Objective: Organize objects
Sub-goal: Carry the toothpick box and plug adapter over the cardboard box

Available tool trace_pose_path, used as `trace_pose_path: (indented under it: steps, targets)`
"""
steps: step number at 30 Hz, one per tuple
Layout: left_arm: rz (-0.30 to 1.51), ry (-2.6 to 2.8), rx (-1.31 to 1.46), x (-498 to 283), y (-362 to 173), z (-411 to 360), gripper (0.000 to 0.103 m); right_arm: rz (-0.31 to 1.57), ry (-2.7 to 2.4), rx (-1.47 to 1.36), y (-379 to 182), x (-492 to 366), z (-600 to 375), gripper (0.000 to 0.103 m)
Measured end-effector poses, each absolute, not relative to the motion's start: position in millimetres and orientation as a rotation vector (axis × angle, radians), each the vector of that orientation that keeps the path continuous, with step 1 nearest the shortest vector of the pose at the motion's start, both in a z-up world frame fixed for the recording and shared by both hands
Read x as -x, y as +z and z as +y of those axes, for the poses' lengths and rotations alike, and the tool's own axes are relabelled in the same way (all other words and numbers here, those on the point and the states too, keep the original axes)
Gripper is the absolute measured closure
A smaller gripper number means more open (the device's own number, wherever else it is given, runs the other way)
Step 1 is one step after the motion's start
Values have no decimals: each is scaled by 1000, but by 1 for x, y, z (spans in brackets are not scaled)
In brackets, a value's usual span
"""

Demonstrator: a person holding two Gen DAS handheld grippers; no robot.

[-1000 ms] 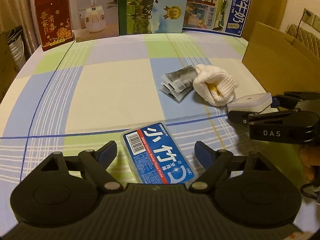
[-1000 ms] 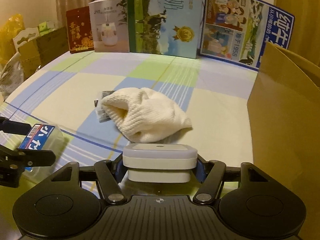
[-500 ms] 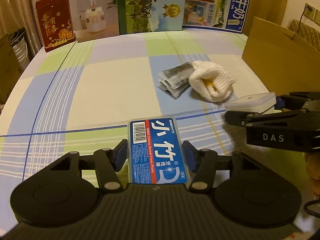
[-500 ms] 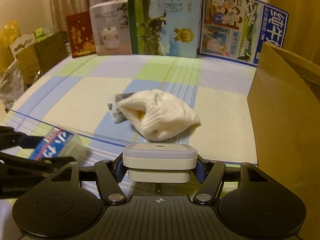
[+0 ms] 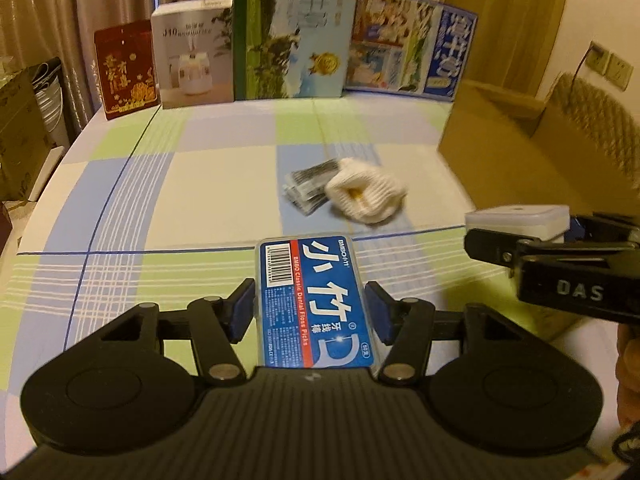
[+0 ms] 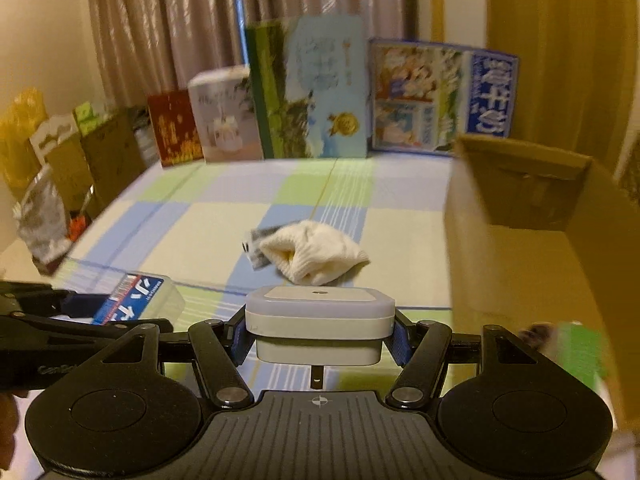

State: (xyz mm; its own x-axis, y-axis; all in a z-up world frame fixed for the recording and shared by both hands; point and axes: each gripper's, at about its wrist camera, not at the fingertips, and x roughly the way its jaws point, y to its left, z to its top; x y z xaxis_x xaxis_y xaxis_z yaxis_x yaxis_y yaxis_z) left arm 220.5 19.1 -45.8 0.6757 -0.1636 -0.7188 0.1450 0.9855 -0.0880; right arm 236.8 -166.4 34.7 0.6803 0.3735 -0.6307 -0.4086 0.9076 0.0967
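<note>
My left gripper (image 5: 311, 312) is shut on a clear floss pick box with a blue label (image 5: 314, 300), held above the checked cloth. The same floss pick box (image 6: 136, 300) shows at the left of the right wrist view. My right gripper (image 6: 320, 330) is shut on a white plug-in night light (image 6: 320, 316), lifted off the cloth; this night light (image 5: 518, 220) appears at the right edge of the left wrist view. A white knit hat (image 5: 364, 196) and a grey foil packet (image 5: 310, 184) lie together mid-table. An open cardboard box (image 6: 532, 248) stands to the right.
Several cartons and boxes (image 5: 288, 32) stand in a row along the table's far edge before curtains. Cardboard boxes and bags (image 6: 60, 160) sit off the table's left side. A green object (image 6: 580, 352) shows blurred at the lower right. The checked tablecloth (image 5: 180, 200) spreads leftward.
My left gripper closed on the floss pick box and lifted it off the cloth. My right gripper rose with the night light, and the cardboard box's open top came into view.
</note>
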Motion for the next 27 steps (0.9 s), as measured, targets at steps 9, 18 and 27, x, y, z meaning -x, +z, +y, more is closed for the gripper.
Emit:
trace_pose_path:
  steps: [9, 18, 27]
  targets:
    - [721, -270, -7, -185, 26, -32, 50, 641, 316, -27, 103, -200, -248, 41]
    - [702, -401, -18, -175, 53, -102, 50, 624, 181, -56, 129, -194, -335, 41]
    - [702, -478, -64, -188, 61, -161, 50, 615, 142, -92, 134, -197, -377, 41]
